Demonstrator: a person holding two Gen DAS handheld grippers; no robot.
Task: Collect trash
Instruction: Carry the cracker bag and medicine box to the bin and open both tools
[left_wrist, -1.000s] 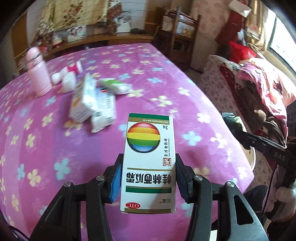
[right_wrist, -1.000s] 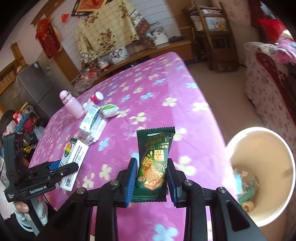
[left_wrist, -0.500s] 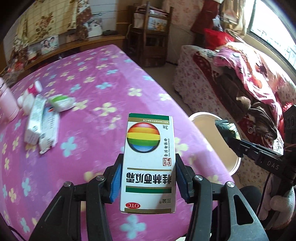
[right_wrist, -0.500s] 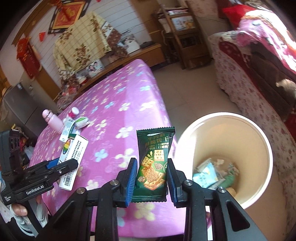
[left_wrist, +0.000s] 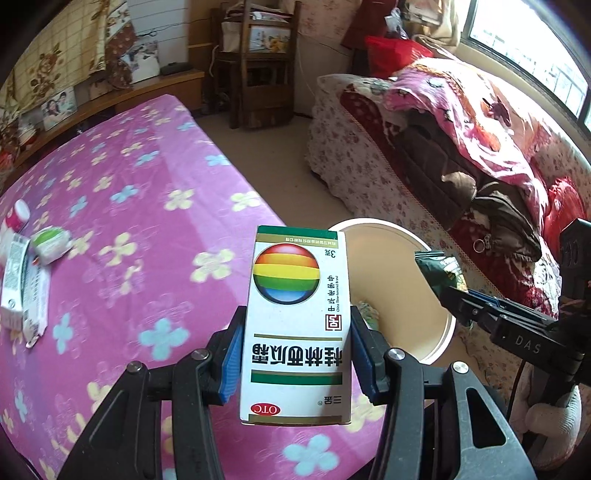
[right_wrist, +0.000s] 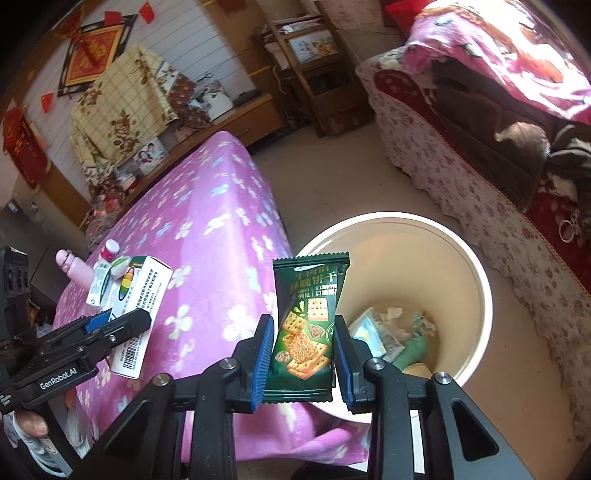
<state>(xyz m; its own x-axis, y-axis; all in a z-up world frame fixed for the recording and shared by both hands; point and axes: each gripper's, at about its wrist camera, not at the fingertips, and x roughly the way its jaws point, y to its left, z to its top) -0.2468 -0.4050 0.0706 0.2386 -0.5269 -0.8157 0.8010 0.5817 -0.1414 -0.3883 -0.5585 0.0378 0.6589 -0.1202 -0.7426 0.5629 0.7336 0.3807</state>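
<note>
1. Pink flowered cloth covers the worktop (left_wrist: 122, 266), with a cream bin (right_wrist: 469, 266) on the floor right beside its edge.
2. Left gripper (left_wrist: 295, 360) has its fingers (left_wrist: 231, 363) clamped on the sides of a white medicine box (left_wrist: 295, 332) with a rainbow ball logo, held up above the near edge of the worktop, just next to the bin.
3. Right gripper (right_wrist: 303, 354) has its fingers (right_wrist: 263, 356) squeezed on a green cracker packet (right_wrist: 306, 325), held upright over the near rim of the bin.
4. Inside the bin there are already some wrappers (right_wrist: 391, 332) at the bottom.
5. Further back on the worktop: a couple of white boxes (left_wrist: 22, 280), a small green and white packet (left_wrist: 50, 243) and a little pink-capped bottle (left_wrist: 16, 214), all bunched together.
6. Pink flask (right_wrist: 74, 267) stands near that bunch.
7. Beyond the bin, a sofa (left_wrist: 369, 158) piled with blankets (left_wrist: 461, 110).
</note>
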